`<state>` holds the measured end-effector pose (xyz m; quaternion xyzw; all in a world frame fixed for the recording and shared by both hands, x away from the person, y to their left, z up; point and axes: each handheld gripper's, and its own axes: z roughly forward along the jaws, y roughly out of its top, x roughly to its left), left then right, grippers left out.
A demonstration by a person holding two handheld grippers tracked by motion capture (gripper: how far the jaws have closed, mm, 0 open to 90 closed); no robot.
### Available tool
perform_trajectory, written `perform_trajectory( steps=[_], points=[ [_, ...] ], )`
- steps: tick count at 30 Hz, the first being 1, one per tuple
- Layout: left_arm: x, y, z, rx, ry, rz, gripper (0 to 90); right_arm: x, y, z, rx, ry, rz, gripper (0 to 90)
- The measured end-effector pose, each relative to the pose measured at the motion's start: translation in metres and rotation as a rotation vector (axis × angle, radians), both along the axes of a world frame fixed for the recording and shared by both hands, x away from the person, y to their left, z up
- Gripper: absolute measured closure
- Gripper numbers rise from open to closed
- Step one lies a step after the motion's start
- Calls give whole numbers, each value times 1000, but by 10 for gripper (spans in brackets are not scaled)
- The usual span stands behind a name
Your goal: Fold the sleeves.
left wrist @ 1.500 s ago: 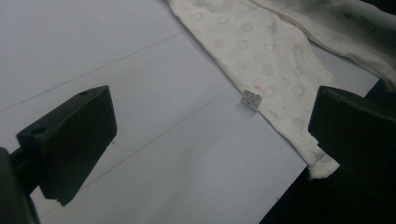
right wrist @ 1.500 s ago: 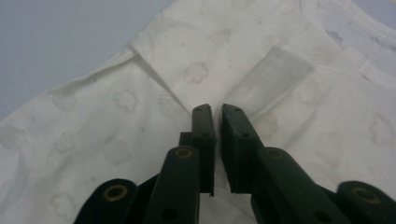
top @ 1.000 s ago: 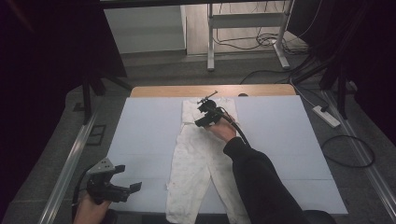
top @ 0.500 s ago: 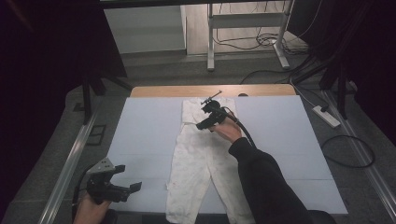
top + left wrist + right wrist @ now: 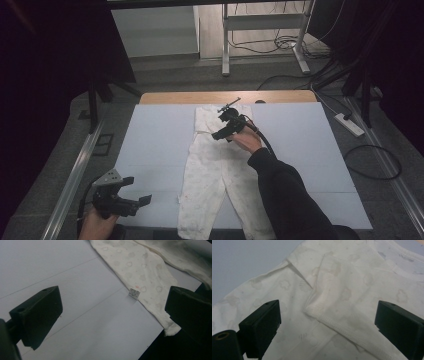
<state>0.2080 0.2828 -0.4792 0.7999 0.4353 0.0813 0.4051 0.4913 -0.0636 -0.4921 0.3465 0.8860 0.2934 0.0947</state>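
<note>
High view: white trousers (image 5: pixel 215 180) lie flat along the middle of the pale surface (image 5: pixel 150 145), waist at the far end, legs toward the person. The right gripper (image 5: pixel 224 122) hovers over the waist; its jaws have just been opening and grasp nothing. The left gripper (image 5: pixel 131 192) sits released at the near left corner, well apart from the trousers.

Left gripper view: jaws wide, bare surface between them; a trouser leg (image 5: pixel 140 277) with a small label (image 5: pixel 134 294) lies beyond.

Right gripper view: jaws spread over a folded hem (image 5: pixel 329 315) of the trousers, pads clear of the cloth.
</note>
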Motion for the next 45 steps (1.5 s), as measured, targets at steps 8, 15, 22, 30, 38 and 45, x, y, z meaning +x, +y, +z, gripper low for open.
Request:
perform_trajectory(
  steps=[8, 15, 22, 30, 38, 45],
  points=[
    [0, 0, 0, -5, 2, 3, 14, -5, -6, 5, 3, -9, 2, 33],
    [0, 1, 0, -11, 3, 4, 14, -9, -12, 4, 0, -2, 8, 11],
    [0, 1, 0, -15, 2, 3, 13, -14, -17, 5, -11, -10, 12, 0],
    [0, 2, 0, -17, 0, 1, 13, -19, -22, 7, 1, -38, -4, 0],
    [0, 1, 0, -17, 1, 2, 13, -27, -28, 12, 9, -49, 7, 0],
    [0, 1, 0, -15, 1, 2, 13, -35, -34, 16, 22, -55, 17, 0]
  ],
)
